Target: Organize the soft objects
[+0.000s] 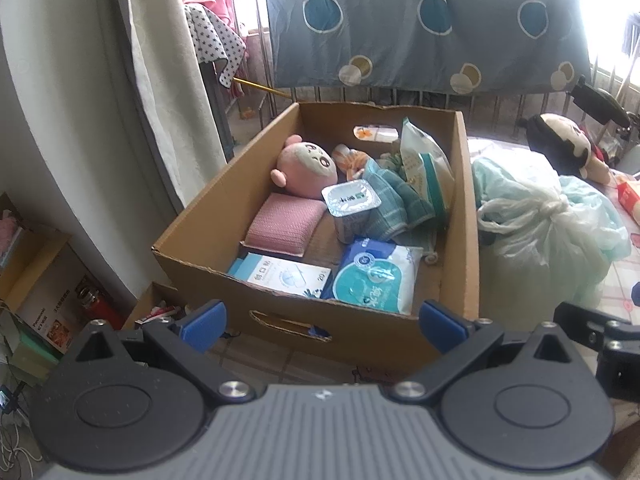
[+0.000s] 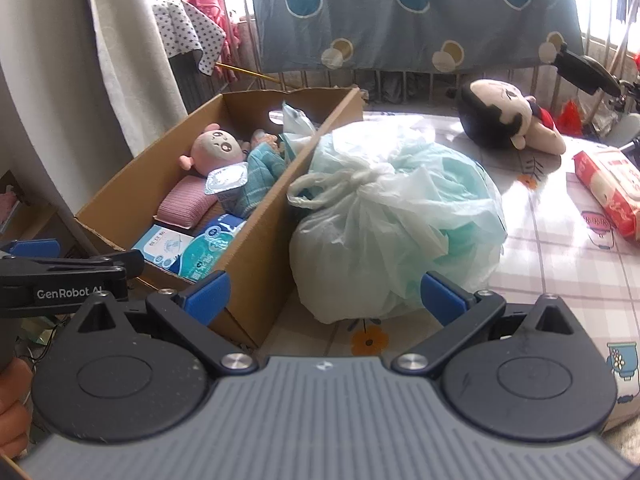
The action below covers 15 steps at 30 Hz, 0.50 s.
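A cardboard box (image 1: 280,320) (image 2: 264,240) stands at the bed's left edge. It holds a pink plush head (image 1: 308,166) (image 2: 218,148), a pink sponge pad (image 1: 284,224), a teal towel (image 1: 396,200), a foil-lidded cup (image 1: 350,200) and wet-wipe packs (image 1: 376,280). A knotted pale green plastic bag (image 2: 400,216) (image 1: 548,220) lies right of the box. A black-haired plush doll (image 2: 508,116) (image 1: 568,144) lies farther back. My left gripper (image 1: 322,322) is open before the box's near wall. My right gripper (image 2: 324,292) is open just short of the bag.
A red tissue pack (image 2: 612,192) lies on the checked bedsheet (image 2: 560,248) at the right. A blue spotted quilt (image 1: 420,20) hangs over a rail behind. Curtain and wall stand left of the box, with cartons and clutter (image 1: 48,312) on the floor.
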Tool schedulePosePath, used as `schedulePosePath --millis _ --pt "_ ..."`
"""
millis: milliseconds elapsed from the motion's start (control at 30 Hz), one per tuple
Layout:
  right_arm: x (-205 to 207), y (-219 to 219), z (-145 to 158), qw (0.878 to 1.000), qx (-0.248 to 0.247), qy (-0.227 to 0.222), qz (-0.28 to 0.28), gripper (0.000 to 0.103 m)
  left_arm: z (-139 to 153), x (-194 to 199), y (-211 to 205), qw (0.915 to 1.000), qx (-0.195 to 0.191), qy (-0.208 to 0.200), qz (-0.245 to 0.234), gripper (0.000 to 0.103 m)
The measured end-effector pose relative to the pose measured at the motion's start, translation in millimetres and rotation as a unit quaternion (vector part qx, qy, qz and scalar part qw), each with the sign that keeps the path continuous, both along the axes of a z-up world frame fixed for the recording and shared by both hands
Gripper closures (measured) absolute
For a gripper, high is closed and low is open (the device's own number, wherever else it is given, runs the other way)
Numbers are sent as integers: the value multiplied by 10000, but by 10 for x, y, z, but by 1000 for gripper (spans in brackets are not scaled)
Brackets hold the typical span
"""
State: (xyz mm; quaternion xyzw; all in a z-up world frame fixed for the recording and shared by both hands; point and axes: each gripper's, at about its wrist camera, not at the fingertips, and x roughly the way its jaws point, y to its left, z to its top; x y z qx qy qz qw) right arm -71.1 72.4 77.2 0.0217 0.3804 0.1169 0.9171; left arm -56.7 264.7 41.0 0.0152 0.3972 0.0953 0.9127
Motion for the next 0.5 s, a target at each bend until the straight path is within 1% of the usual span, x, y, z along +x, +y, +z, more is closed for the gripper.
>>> schedulePosePath --millis 333,500 --pt "14 -17 -68 9999 -25 154 -35 1 -71 27 -44 9995 -10 258 -168 0" --pt "23 -17 -81 9998 -116 154 -62 1 -119 48 -51 9990 -71 370 -226 0"
